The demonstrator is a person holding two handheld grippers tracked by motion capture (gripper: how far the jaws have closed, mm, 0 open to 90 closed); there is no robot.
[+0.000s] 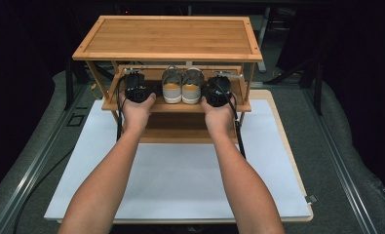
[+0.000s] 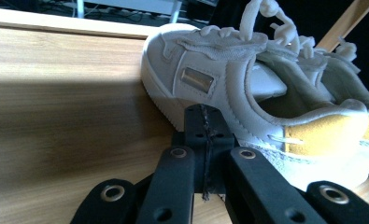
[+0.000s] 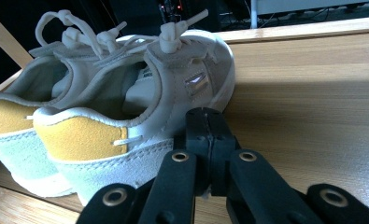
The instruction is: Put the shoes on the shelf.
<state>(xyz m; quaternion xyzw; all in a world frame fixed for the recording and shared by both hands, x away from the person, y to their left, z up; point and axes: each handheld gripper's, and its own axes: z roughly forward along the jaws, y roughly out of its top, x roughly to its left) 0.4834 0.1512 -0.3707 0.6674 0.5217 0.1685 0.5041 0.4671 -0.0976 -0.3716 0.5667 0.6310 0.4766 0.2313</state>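
A pair of white sneakers with yellow heel patches stands side by side on the middle shelf of a bamboo rack [image 1: 168, 106], the left shoe [image 1: 171, 85] and the right shoe [image 1: 192, 85] with heels toward me. My left gripper [image 1: 137, 90] rests on the shelf just left of the pair, and its jaws are shut, pressed together with nothing between them [image 2: 204, 122], beside the left shoe [image 2: 229, 84]. My right gripper [image 1: 218, 91] rests just right of the pair, also shut and empty [image 3: 207, 126], next to the right shoe [image 3: 126, 116].
The rack's top shelf [image 1: 168, 36] overhangs the middle shelf. The rack stands on a white sheet [image 1: 180, 180] over a wooden board. Bare shelf wood [image 2: 56, 107] lies to the outer side of each gripper. Dark floor and metal rails flank the board.
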